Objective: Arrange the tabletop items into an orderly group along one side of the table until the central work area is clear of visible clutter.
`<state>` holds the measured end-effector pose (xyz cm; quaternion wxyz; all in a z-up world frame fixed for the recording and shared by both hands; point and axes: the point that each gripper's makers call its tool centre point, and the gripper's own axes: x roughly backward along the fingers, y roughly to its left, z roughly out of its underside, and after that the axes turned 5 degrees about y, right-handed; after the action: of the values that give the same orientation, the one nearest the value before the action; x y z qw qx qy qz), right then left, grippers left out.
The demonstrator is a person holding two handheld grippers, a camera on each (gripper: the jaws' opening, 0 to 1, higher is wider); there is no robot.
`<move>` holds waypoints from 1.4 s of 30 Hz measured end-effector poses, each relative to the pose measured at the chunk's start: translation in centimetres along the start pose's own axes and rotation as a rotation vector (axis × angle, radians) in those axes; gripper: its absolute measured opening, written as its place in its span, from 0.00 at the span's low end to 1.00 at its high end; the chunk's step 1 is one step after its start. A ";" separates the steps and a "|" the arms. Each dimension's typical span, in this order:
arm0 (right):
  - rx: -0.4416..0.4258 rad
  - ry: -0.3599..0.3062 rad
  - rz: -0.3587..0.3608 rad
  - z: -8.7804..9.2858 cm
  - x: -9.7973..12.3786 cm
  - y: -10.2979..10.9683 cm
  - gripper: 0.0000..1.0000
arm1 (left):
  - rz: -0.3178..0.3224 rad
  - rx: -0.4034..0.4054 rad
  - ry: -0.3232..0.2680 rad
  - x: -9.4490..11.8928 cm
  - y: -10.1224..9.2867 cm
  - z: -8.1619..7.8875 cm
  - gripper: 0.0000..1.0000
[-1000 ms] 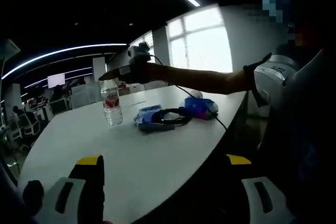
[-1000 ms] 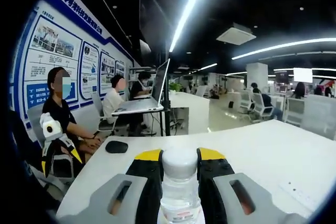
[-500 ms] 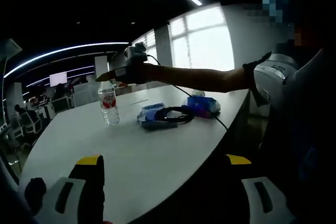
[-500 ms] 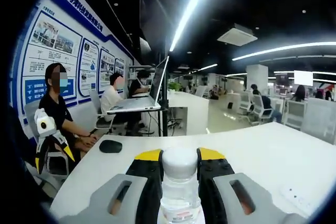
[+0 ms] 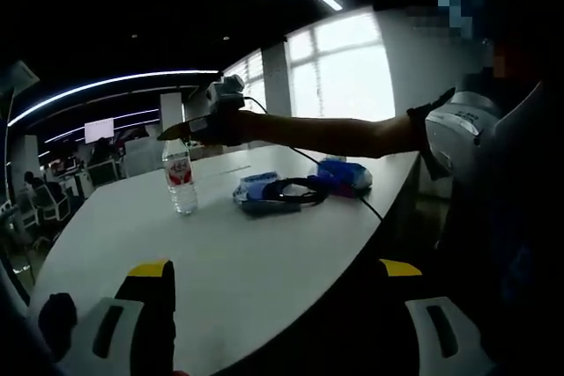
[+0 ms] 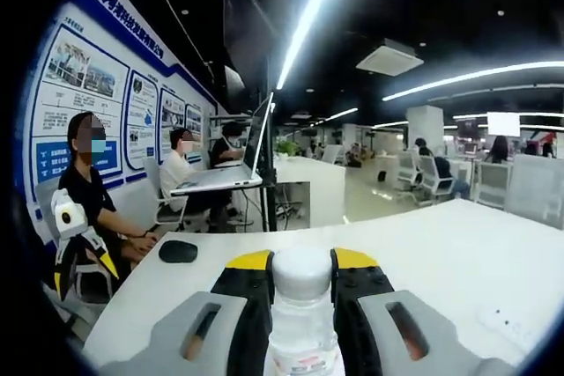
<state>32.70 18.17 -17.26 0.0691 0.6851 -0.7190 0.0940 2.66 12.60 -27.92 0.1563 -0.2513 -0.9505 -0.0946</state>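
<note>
- right gripper (image 6: 301,281): clenched on the water bottle (image 6: 301,323); white cap sits right btwn the two yellow-tipped jaws, both touching the neck.
- same bottle in left gripper view (image 5: 181,178): upright on the white table (image 5: 220,261), red label, w/ the right gripper (image 5: 211,121) on its top at the end of the person's outstretched arm (image 5: 335,134).
- left gripper (image 5: 275,275): released, jaws wide apart, nothing btwn them; low at the near table edge, well apart from the bottle.
- just right of the bottle on the table: a blue pack (image 5: 256,189) w/ black headphones (image 5: 295,193) lying on/against it, then a blue-purple pouch (image 5: 345,175) further right; a thin black cable (image 5: 370,204) runs off the edge.
- right gripper view: black mouse (image 6: 178,252) on the table to the left, well apart from the bottle; small white item (image 6: 504,319) at far right, too blurred to name.
- bottle body cut off at the bottom of right gripper view, label barely in; can't tell if its base touches the table there.
- left gripper's left jaw base partly hidden by a dark blob (image 5: 53,314), can't make out what.
</note>
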 end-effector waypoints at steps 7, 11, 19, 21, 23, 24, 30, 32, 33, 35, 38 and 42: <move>-0.025 0.029 0.038 0.4 0.2 -0.2 0.22 | 0.009 0.007 -0.004 -0.3 -0.2 0.3 0.92; -0.026 0.018 0.053 0.3 0.2 -0.4 0.22 | 0.008 0.007 -0.006 -0.1 -0.3 0.4 0.92; -0.023 0.018 0.034 0.3 0.1 -0.3 0.23 | 0.000 0.008 -0.009 0.2 -0.1 0.4 0.92; -0.016 0.022 0.040 0.3 0.1 -0.2 0.23 | -0.002 0.010 -0.009 0.2 -0.1 0.5 0.92; -0.012 0.028 0.050 0.5 0.2 0.0 0.23 | -0.001 0.011 -0.012 0.3 -0.1 0.5 0.92; -0.011 0.028 0.049 0.5 0.2 0.0 0.23 | 0.000 0.011 -0.013 0.3 -0.1 0.5 0.92; -0.014 0.015 0.073 0.4 0.6 -0.4 0.29 | -0.003 0.013 -0.011 0.5 0.0 0.6 0.92; -0.021 -0.001 0.082 0.1 0.7 -0.5 0.30 | -0.004 0.012 -0.013 0.6 0.0 0.5 0.92; -0.012 -0.007 0.089 0.0 0.7 -0.5 0.31 | -0.004 0.010 -0.013 0.6 0.1 0.5 0.92; -0.026 -0.011 0.081 0.0 0.9 -0.2 0.32 | -0.006 0.010 -0.011 0.6 0.1 0.5 0.92; -0.022 -0.019 0.086 0.0 1.4 0.2 0.36 | -0.006 0.010 -0.014 0.6 0.2 0.4 0.92; -0.023 -0.040 0.082 -0.6 1.8 0.5 0.42 | 0.000 0.006 -0.011 0.4 0.1 0.3 0.92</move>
<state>32.05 16.60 -16.31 0.0586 0.6558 -0.7489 0.0751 2.29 12.96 -28.08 0.1518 -0.2512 -0.9517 -0.0902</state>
